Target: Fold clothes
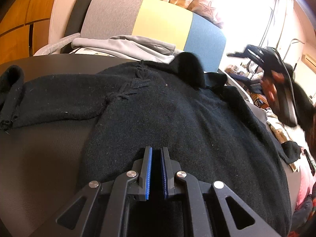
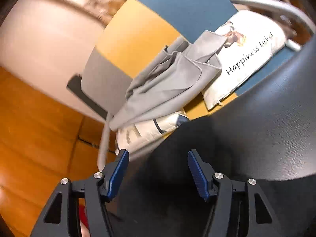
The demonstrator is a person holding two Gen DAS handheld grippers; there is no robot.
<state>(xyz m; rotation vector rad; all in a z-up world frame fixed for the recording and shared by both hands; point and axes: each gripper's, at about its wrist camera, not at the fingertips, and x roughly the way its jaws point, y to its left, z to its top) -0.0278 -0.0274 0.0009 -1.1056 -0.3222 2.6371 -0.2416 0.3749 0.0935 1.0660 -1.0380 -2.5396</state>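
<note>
1. Black sweater [image 1: 177, 114] lies spread on the dark bench [image 1: 45, 154]. Its body runs away from my left gripper [image 1: 156, 169] toward the collar at the far edge. One sleeve [image 1: 49, 98] sticks out flat to the left, cuff near the bench's left edge.

2. Left jaws are nearly closed, only a narrow slit between the blue pads. Black fabric fills that slit, so I read them as pinching the near hem, the hem itself hidden under the linkage.

3. Right gripper [image 2: 158, 172] has its jaws standing wide, nothing between them. Its own view is blurred and shows only bare bench ahead, then the striped chair [image 2: 138, 31] with a grey garment [image 2: 167, 79] and a printed cushion [image 2: 250, 55]. No sweater in that view.

4. From the left view the right gripper appears smeared, up off the right side, above the sweater's right edge.

5. Deciding relation, as I judge it: the sweater's long axis is hem-to-collar, straight ahead of the left jaws. The right hand is nearer the right sleeve side, which looks bunched and is partly out of view.
</note>
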